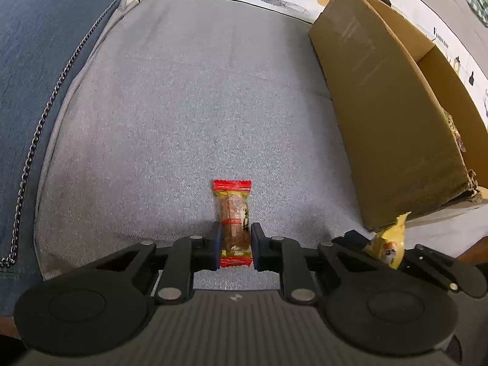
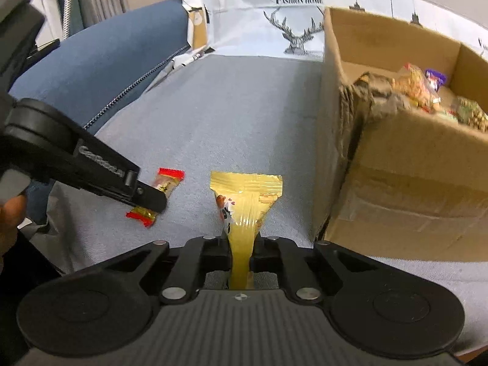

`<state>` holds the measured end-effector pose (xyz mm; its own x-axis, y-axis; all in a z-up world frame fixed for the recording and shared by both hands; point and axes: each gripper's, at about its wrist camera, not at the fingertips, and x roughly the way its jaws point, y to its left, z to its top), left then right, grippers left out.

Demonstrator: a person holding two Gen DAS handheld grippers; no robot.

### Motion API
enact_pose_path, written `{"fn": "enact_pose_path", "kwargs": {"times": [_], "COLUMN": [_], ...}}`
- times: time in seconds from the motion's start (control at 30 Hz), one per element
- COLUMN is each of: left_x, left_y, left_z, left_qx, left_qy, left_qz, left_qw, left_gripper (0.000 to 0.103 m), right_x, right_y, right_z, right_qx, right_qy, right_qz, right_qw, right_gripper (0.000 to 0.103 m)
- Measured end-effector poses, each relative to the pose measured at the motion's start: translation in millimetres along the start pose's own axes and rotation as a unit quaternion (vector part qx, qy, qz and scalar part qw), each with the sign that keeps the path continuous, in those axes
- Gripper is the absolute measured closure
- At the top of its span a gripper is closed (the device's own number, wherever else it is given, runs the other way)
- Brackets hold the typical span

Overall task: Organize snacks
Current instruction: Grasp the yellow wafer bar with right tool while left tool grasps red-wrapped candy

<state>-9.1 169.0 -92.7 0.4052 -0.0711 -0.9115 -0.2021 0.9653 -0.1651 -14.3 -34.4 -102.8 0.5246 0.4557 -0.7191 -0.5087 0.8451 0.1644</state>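
While tools grip snacks, cardboard box point(image 2: 405, 164) stands right.

Left hand-held gripper point(image 1: 235, 245) and right hand-held gripper point(image 2: 241, 253), jaws clamped.

Both grippers are matte black: the left gripper point(image 1: 235, 245) has blue finger pads point(image 1: 217, 244), round discs, silver rivets (two per side) near its ribbed grey housing point(image 1: 235, 329). The right gripper point(image 2: 241, 256) matches, without visible blue.

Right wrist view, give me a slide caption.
Right gripper clamps a yellow snack packet beside the snack-filled cardboard box.
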Motion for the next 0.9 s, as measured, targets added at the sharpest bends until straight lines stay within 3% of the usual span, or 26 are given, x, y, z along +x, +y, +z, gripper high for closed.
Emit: {"fn": "enact_pose_path", "kwargs": {"times": [0.1,0.27,0.53,0.77,0.9], "left_x": [0.1,1.6,-0.3,-19.2,-20.8], "left_y": [-4.0,-13.4,-31.9,-6.8,5.7], "left_z": [-2.3,-4.8,-12.8,-2.4,-1.7], "left_qx": [0.009,0.036,0.089,0.002,-0.045], "left_qy": [0.002,-0.003,-0.017,-0.068,-0.065], "left_qz": [0.007,0.023,0.050,0.053,0.051], "left_qw": [0.9999,0.9991,0.9947,0.9963,0.9956], "left_gripper": [0.082,0.081,0.083,0.083,0.083], "right_x": [-5.8,9.7,11.5,3.3,14.6], "right_y": [2.8,-1.6,1.5,22.2,41.6], "right_z": [-0.9,-5.2,-3.1,7.9,21.4], "right_qx": [-0.014,-0.006,-0.015,-0.052,-0.082], "right_qy": [-0.009,0.025,0.022,-0.019,-0.038], "right_qz": [0.000,-0.011,-0.013,-0.012,-0.016], "right_qw": [1.000,1.000,1.000,0.998,0.996], "right_gripper": [0.093,0.093,0.093,0.093,0.093]}}
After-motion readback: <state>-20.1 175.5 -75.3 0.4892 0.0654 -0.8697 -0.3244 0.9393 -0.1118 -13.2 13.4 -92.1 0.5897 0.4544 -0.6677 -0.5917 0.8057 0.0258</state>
